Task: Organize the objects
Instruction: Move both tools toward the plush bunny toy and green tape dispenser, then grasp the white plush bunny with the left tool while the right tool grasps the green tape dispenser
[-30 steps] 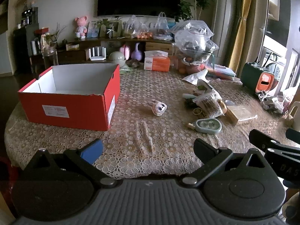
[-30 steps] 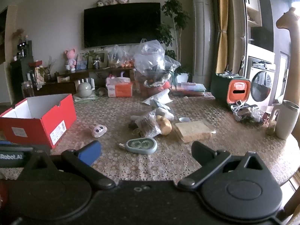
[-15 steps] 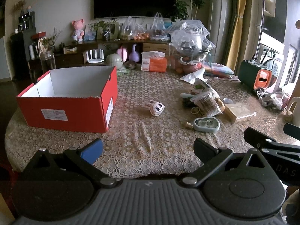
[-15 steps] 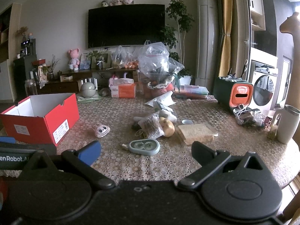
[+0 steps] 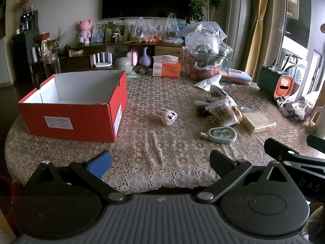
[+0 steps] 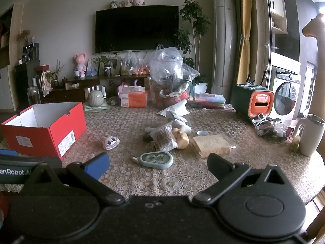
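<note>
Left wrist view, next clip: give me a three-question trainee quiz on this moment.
1. True or false: the red box already holds an item.
2. Which lies nearest the box: A) the bunny toy, B) the blue case, C) the tissue box?
3. Fill in: the left gripper and right gripper are both ____ and hold nothing.

Key: 1 false, as far as its visible inside shows; 2 A; 3 open.
</note>
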A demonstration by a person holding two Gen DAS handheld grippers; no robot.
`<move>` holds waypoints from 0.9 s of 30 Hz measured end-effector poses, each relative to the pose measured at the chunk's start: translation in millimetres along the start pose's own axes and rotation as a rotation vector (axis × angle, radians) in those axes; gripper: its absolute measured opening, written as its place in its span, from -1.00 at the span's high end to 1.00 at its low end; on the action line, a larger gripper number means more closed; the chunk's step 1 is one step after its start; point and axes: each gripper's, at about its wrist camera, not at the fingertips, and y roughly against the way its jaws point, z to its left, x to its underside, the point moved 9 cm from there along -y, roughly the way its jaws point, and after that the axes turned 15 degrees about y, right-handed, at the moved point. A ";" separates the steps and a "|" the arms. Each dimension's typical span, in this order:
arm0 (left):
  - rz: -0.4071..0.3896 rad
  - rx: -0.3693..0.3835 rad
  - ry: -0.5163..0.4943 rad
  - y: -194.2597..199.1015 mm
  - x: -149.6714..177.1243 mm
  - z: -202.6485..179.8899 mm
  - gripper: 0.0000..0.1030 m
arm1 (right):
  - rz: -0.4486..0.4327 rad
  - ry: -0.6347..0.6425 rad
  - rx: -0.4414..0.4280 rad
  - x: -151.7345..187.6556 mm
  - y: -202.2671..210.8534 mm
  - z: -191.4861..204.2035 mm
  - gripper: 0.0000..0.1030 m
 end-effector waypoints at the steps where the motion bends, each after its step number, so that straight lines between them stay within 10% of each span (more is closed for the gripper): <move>1: 0.000 0.000 0.000 0.0 0.0 0.1 -1.00 | 0.000 0.000 0.000 -0.1 0.1 0.1 -0.99; 27: 0.024 0.012 -0.082 -74.8 -29.6 -33.8 -1.00 | 0.051 0.017 0.007 7.9 -62.6 -57.6 -1.00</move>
